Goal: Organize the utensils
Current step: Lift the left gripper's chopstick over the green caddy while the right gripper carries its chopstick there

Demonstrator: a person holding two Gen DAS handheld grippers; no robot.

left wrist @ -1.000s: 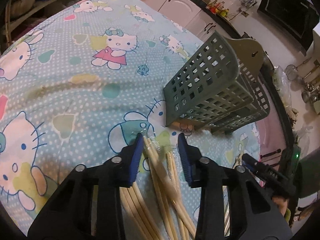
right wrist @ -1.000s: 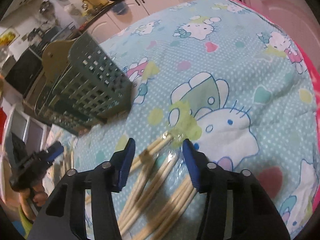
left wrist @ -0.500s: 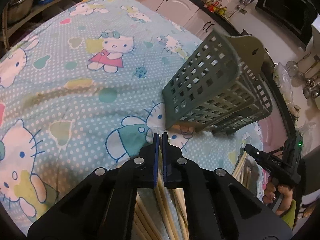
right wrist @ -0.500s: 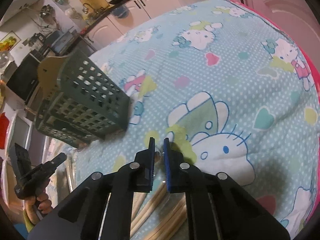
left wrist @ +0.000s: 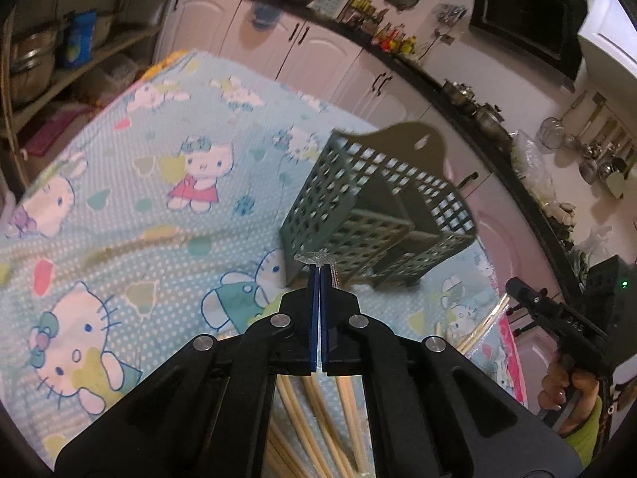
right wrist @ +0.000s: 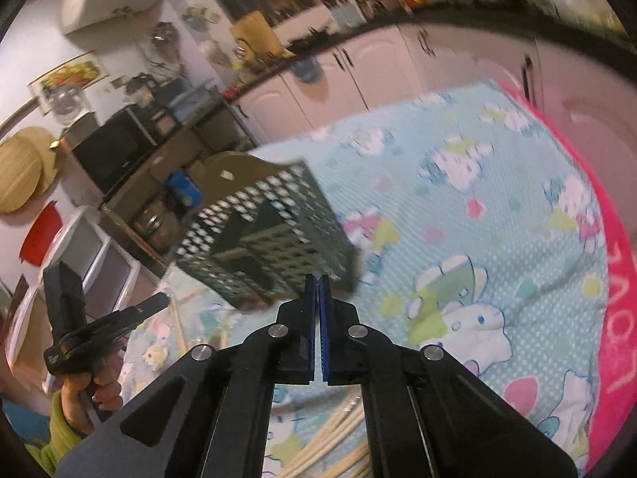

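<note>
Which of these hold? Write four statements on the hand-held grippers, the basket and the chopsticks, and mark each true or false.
1. The left hand-held gripper pinches clear plastic wrap. True.
2. The green basket lies flat on its side. False: it stands upright on the cartoon-print cloth.
3. The right hand-held gripper stands wide open. False: it is shut.
4. The wooden chopsticks are outside the basket. True.

Pale wooden chopsticks in clear plastic wrap [left wrist: 318, 418] lie fanned on the cloth, near an upright grey-green perforated plastic utensil basket [left wrist: 358, 207]
</note>
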